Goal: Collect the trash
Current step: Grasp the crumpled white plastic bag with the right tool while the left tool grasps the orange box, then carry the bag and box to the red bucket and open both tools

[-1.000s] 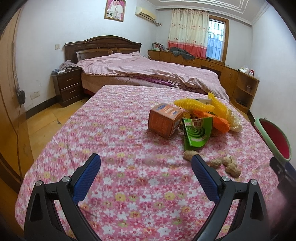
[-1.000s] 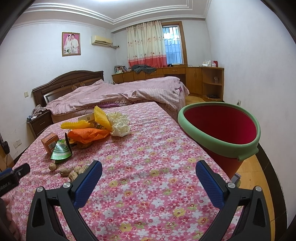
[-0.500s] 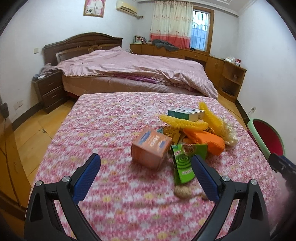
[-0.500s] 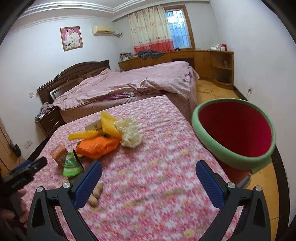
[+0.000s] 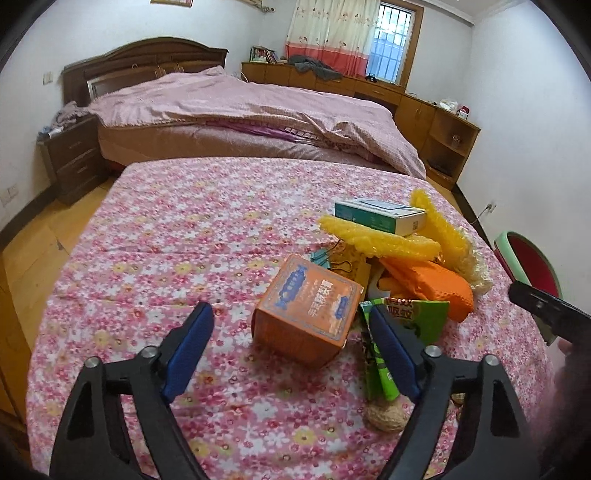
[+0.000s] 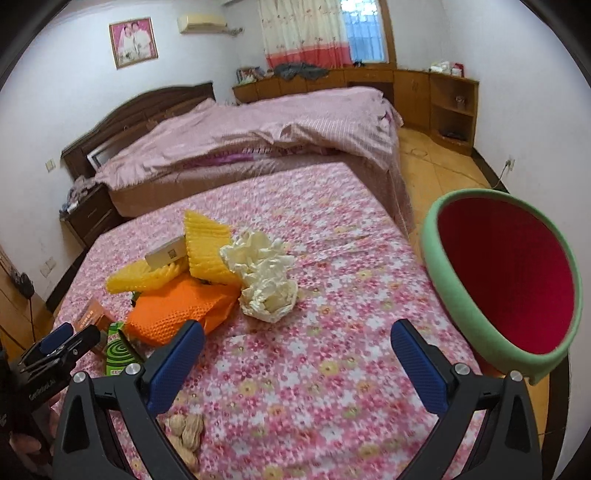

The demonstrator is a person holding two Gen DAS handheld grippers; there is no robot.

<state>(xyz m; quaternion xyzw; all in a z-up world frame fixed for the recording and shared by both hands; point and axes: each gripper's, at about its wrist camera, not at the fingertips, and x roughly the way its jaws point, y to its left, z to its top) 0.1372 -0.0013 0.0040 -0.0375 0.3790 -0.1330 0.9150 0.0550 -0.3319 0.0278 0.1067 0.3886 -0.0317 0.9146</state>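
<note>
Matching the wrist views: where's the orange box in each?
Left wrist: orange box centre frame, between the open left tongs.
Right wrist: only a sliver at far left, behind the orange foam net.
Shared landmark: green mosquito-coil packet beside the box.

Bedroom interior. White plastered walls (image 5: 110, 33); yellow-brown wooden plank floor (image 6: 436, 173). Dark wooden bed with pink checked quilt (image 5: 236, 107), dark wooden nightstand (image 5: 74, 158) beside its headboard. Barred window with cream-and-red curtain (image 5: 332, 37) above a low honey-coloured cabinet run (image 5: 417, 107). Framed portrait (image 6: 133, 41) beside a wall air-conditioner (image 6: 201, 24).
</note>
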